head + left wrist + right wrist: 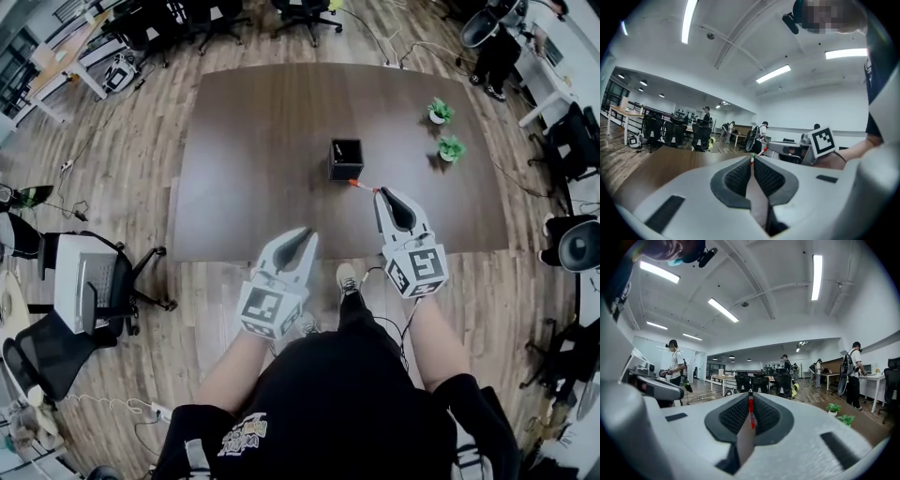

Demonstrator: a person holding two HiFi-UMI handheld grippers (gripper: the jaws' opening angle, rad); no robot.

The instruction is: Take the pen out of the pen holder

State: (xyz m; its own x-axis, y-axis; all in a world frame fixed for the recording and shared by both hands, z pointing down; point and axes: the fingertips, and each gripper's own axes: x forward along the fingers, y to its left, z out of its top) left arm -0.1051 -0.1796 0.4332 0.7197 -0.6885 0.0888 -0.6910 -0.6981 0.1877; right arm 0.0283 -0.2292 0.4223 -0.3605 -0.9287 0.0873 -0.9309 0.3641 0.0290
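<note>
Nearest the body, the left gripper (307, 233) hangs short of the table (253, 141) edge with its jaws clenched on nothing; in its own view the pads meet with no gap. It steadies nothing.

A little farther out, the right gripper (379, 191) reaches over the near edge, jaws grasping the pen (360, 185). In the right gripper view the red shaft (751, 409) stands pinched between the pads, and most of it juts past the tips. The pen is out of the holder (345, 159), its free end just beside the holder's near right corner; whether they touch I cannot tell.

Beyond, two plants (439, 111) (451, 148) sit well off to the right.

The risks, as I judge them:
- The pinch is near one end of a thin, smooth shaft, so the pen could swivel or slip out if the hand swings fast.
- The free end is close to the holder, which nothing holds down, so a sideways sweep could knock it over.
- Easing the grip here would let the pen roll toward the near edge.
</note>
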